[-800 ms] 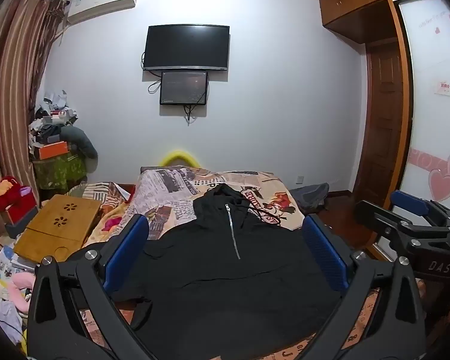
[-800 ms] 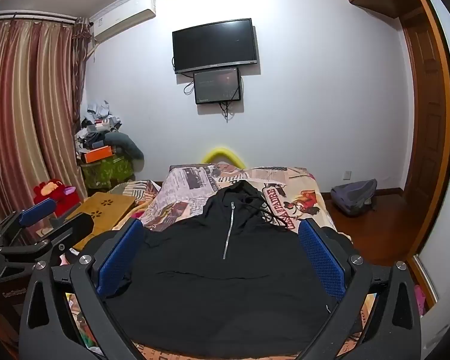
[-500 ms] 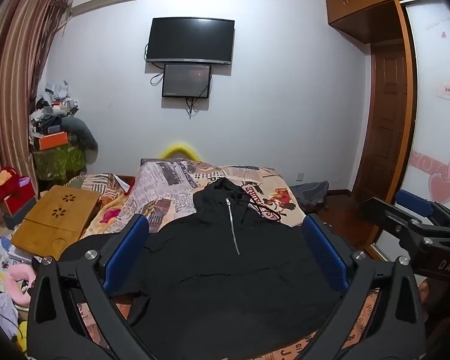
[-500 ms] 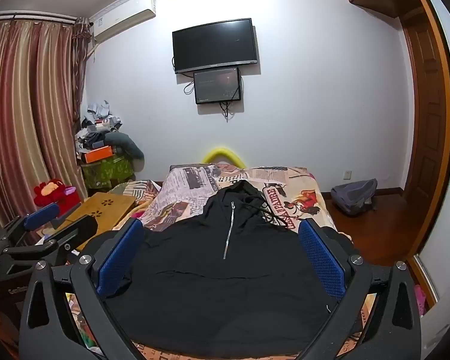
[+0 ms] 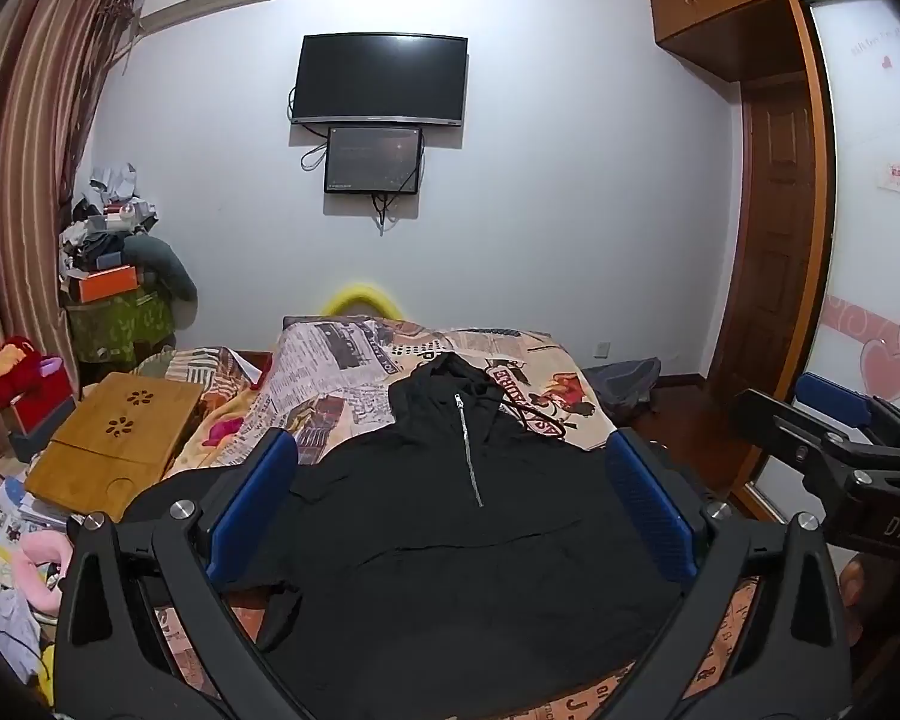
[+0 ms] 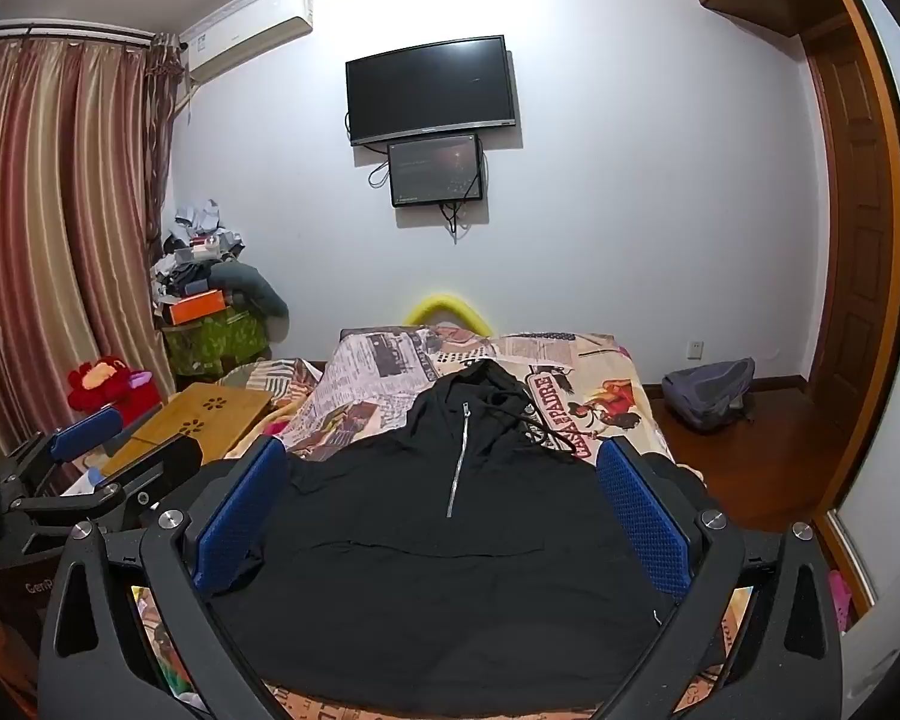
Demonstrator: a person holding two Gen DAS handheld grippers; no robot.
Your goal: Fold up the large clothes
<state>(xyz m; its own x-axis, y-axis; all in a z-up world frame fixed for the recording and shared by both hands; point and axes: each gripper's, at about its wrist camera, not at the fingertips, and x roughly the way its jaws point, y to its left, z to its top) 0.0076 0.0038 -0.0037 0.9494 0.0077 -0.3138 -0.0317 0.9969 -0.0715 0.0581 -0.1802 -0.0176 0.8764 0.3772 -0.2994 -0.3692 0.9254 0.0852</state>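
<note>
A black hooded jacket (image 5: 450,552) (image 6: 450,570) with a silver half zip lies spread flat, front up, on the bed, its hood toward the far wall. My left gripper (image 5: 450,510) hovers above the near hem, open wide, blue pads empty. My right gripper (image 6: 444,510) hangs beside it at the same height, also open with nothing between its fingers. The right gripper (image 5: 834,438) shows at the right edge of the left wrist view; the left gripper (image 6: 90,462) shows at the left edge of the right wrist view.
The bed (image 5: 342,372) has a newspaper-print cover. A wooden lap desk (image 5: 114,438) and clutter sit to its left, with a red plush toy (image 6: 99,381). A grey backpack (image 6: 708,390) lies on the wooden floor at the right. Two screens (image 5: 381,78) hang on the far wall.
The left wrist view has tipped slightly downward and shifted, with the wall screens sitting higher in the frame. The right gripper stays still. The jacket has not moved.
</note>
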